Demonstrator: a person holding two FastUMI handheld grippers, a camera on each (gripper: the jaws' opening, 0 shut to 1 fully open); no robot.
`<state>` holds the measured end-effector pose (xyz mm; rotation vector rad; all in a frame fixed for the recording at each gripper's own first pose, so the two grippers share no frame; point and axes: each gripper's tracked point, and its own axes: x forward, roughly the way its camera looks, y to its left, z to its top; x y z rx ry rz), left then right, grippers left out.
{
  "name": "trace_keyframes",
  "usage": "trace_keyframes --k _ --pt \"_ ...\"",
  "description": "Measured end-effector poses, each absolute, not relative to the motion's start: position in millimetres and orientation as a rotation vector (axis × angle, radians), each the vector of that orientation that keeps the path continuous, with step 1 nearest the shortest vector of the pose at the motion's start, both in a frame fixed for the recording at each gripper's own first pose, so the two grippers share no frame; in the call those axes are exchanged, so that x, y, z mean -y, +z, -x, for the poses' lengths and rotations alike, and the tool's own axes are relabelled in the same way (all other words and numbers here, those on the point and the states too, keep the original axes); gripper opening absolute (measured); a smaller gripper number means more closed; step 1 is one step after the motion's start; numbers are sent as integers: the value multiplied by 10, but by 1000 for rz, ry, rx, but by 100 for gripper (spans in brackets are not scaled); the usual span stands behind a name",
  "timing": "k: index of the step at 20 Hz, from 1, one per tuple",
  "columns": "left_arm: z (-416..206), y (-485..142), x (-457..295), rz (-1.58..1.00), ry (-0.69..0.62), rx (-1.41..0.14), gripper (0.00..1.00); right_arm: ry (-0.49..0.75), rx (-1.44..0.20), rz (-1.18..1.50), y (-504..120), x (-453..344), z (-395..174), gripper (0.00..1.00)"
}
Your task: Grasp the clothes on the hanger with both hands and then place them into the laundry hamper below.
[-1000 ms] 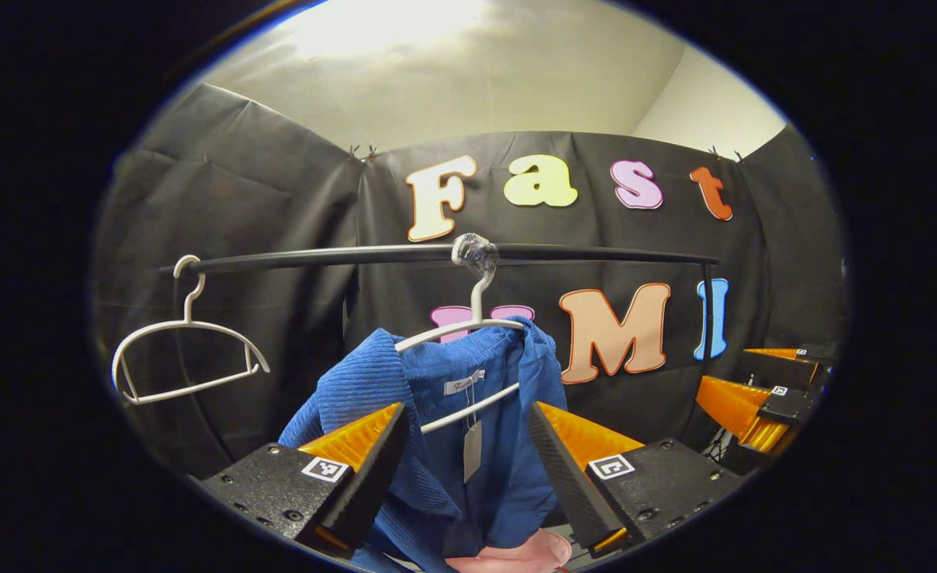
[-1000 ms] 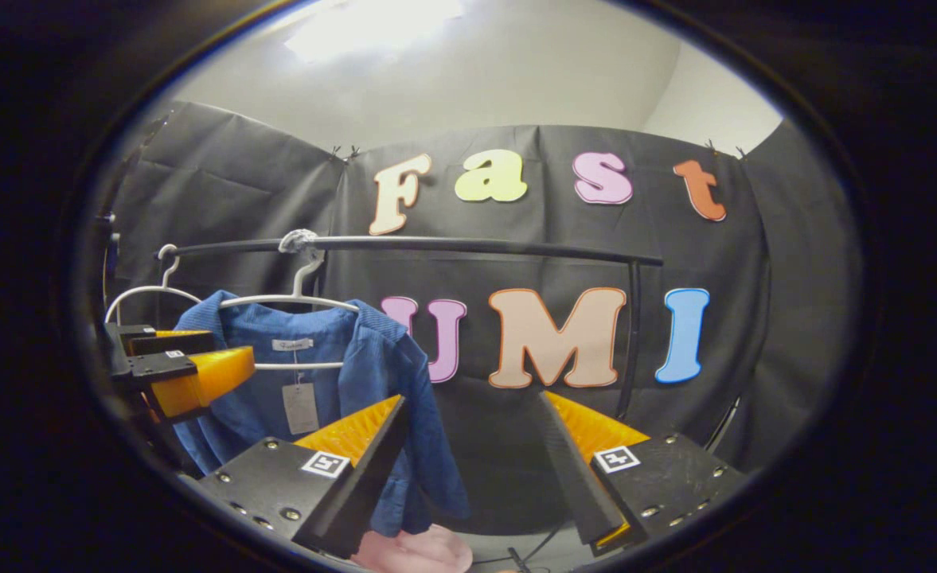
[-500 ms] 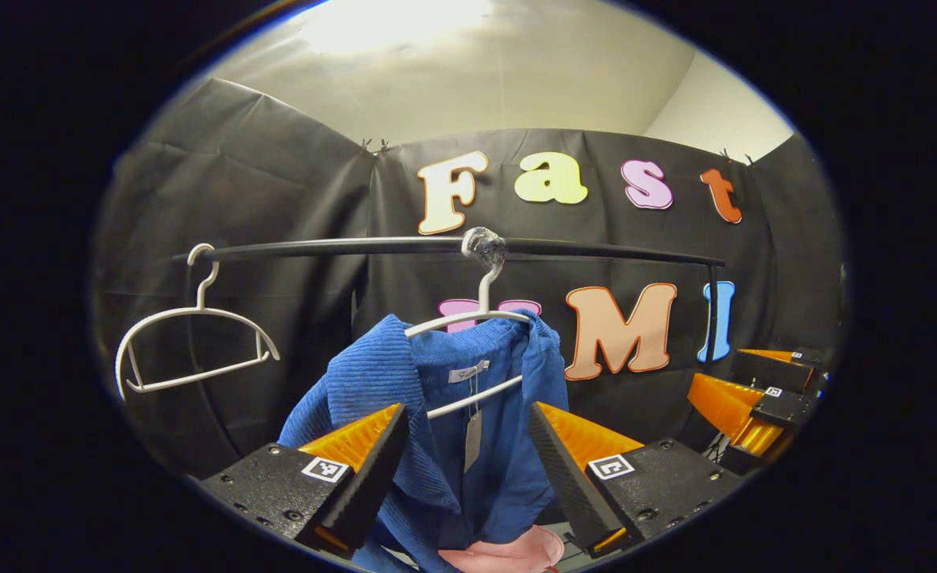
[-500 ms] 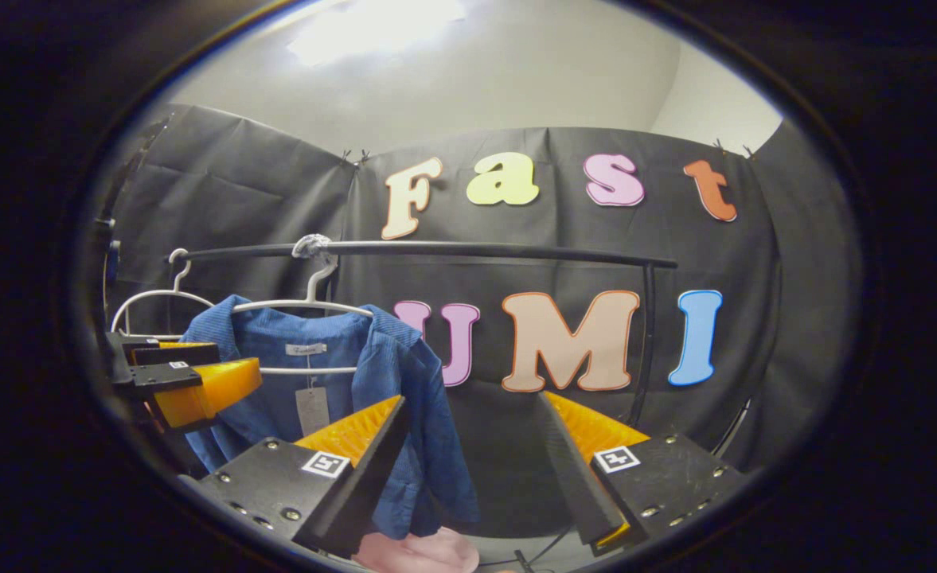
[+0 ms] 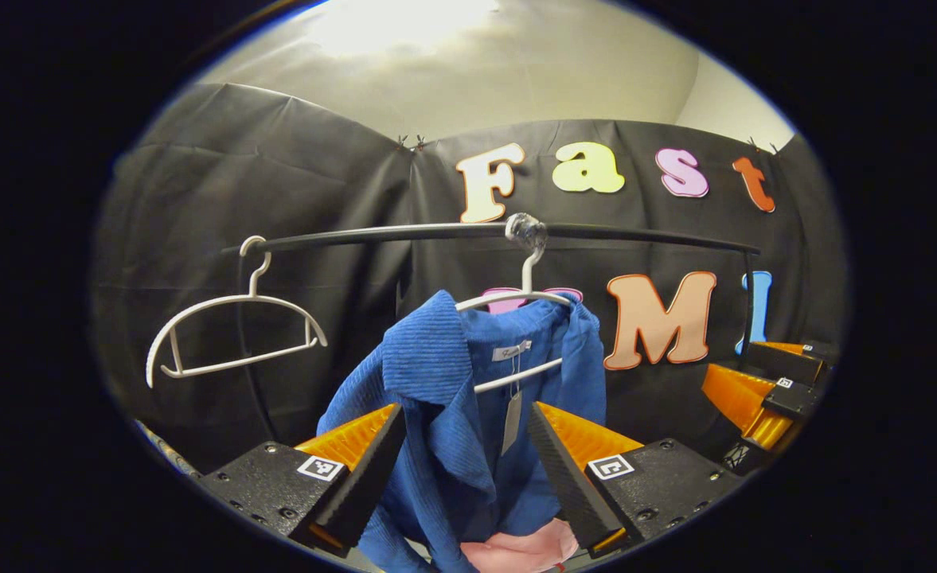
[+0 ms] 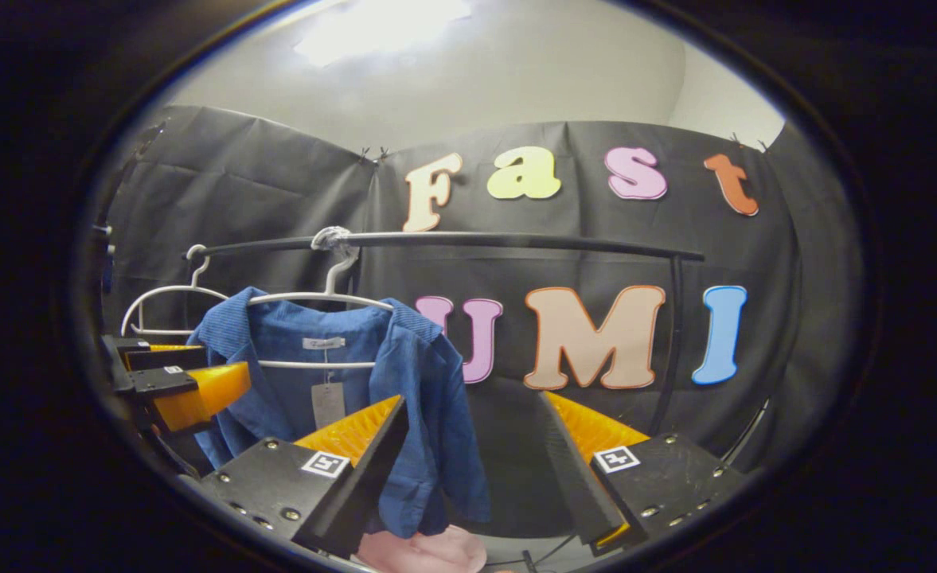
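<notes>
Clothes (image 5: 468, 398), a blue shirt on a white hanger (image 5: 516, 298) under the rail (image 5: 436, 233), hang straight ahead of the left gripper (image 5: 462, 461) and left of the right gripper (image 6: 472, 469), both with jaws apart and empty, the left one seemingly nearer.

Right gripper (image 6: 468, 446) jaws spread wide, nothing between them. Blue shirt (image 6: 404, 398) hangs on white hanger (image 6: 333, 298) from black rail (image 6: 516, 239), ahead and left of the gripper. Left finger overlaps shirt's lower edge. Left gripper (image 6: 177, 382) beside shirt's far side. Pink hamper (image 6: 428, 551) below.
</notes>
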<state>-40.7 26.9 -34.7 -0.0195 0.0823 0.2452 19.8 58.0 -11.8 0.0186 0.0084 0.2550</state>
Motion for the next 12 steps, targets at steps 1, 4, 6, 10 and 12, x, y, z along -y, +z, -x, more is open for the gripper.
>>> trace_keyframes --k 1,4,6,10,12 --pt "430 -381 -272 18 259 -89 94 275 -10 -21 -132 -628 -239 94" --pt "443 -530 -253 23 297 -118 94 336 -19 -21 -201 -756 -359 99" --pt "436 -657 -233 29 321 -144 96 375 -34 -19 -279 -851 -447 94" --pt "357 -944 -242 32 380 -193 94 428 -50 -24 -407 -964 -572 96" --pt "310 -1081 -277 47 421 -210 94 443 -53 -34 -422 -1088 -545 94"
